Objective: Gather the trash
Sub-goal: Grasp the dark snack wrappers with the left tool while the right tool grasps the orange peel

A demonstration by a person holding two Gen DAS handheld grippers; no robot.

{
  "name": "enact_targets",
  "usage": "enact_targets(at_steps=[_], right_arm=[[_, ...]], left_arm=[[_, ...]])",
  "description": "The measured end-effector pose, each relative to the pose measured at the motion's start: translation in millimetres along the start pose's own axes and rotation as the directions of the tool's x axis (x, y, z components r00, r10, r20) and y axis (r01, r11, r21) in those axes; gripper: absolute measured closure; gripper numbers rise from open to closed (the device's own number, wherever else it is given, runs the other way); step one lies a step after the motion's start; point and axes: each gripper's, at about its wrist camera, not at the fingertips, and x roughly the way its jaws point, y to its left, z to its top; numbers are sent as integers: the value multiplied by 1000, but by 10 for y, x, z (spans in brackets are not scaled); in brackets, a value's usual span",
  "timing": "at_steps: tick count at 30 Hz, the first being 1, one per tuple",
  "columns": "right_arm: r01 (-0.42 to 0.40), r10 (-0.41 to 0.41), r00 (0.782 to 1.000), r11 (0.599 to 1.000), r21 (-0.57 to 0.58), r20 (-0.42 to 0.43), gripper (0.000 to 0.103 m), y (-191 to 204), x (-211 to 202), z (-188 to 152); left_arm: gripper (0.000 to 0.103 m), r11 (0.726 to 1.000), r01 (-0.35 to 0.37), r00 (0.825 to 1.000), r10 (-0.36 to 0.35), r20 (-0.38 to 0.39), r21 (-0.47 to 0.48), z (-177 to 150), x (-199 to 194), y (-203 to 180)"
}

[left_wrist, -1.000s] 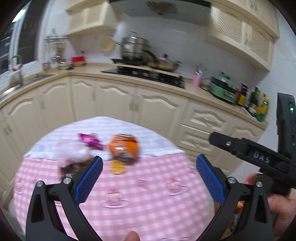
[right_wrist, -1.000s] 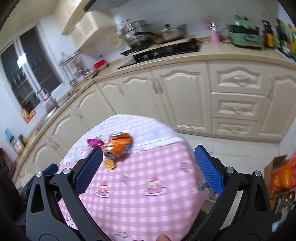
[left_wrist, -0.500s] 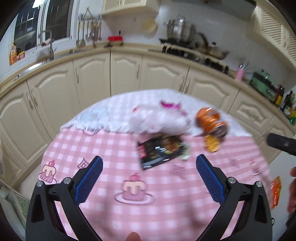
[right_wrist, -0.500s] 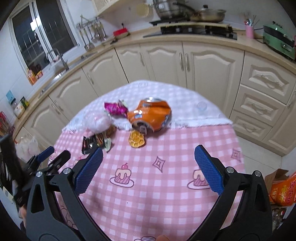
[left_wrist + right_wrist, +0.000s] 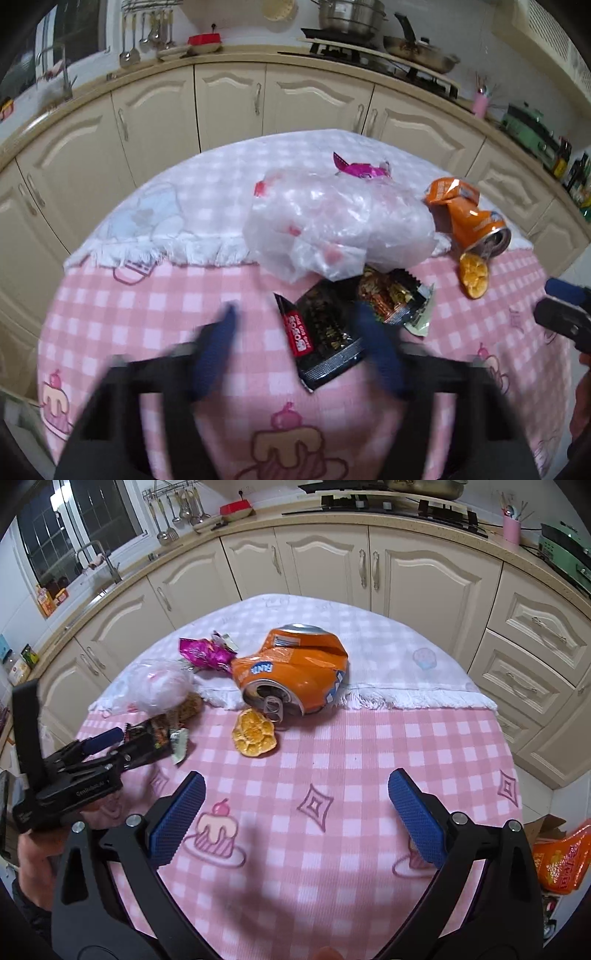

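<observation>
Trash lies on a round table with a pink checked cloth [image 5: 332, 775]. A crushed orange can [image 5: 291, 672] lies on its side, with an orange peel [image 5: 255, 733] in front of it and a magenta wrapper [image 5: 203, 653] behind. A clear plastic bag [image 5: 332, 225] partly covers a black snack packet [image 5: 325, 332]. My left gripper [image 5: 303, 350] is blurred, its blue fingers half closed around the black packet's near end. My right gripper [image 5: 295, 812] is open and empty, low over the cloth in front of the can and peel.
Cream kitchen cabinets [image 5: 325, 561] curve behind the table, with a sink, a hob and pots on the counter. A white fringed cloth [image 5: 406, 698] covers the table's far half. An orange bag in a box [image 5: 561, 860] sits on the floor at the right.
Both grippers have moved closer to the trash. My left gripper's fingers have narrowed from wide open to around the black packet. My right gripper stays open.
</observation>
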Motion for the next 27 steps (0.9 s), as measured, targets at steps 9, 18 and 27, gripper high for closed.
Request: enact_targets(at_steps=[9,18,27], right_arm=[[20,-23,999,997,-71,-35,27,278,443,145],[24,-24,1000,992,-123,0,70,358,369,25],[-97,96,995,992,-79,-14,70,195,8,-210]], left_arm=[[86,999,48,999,-48,16,-6,-86,-94,-59],[89,995,77,997,-75,31,-62,-401,-357,-95],[90,981,145,989,-144,19,-131,-703,-620,-73]])
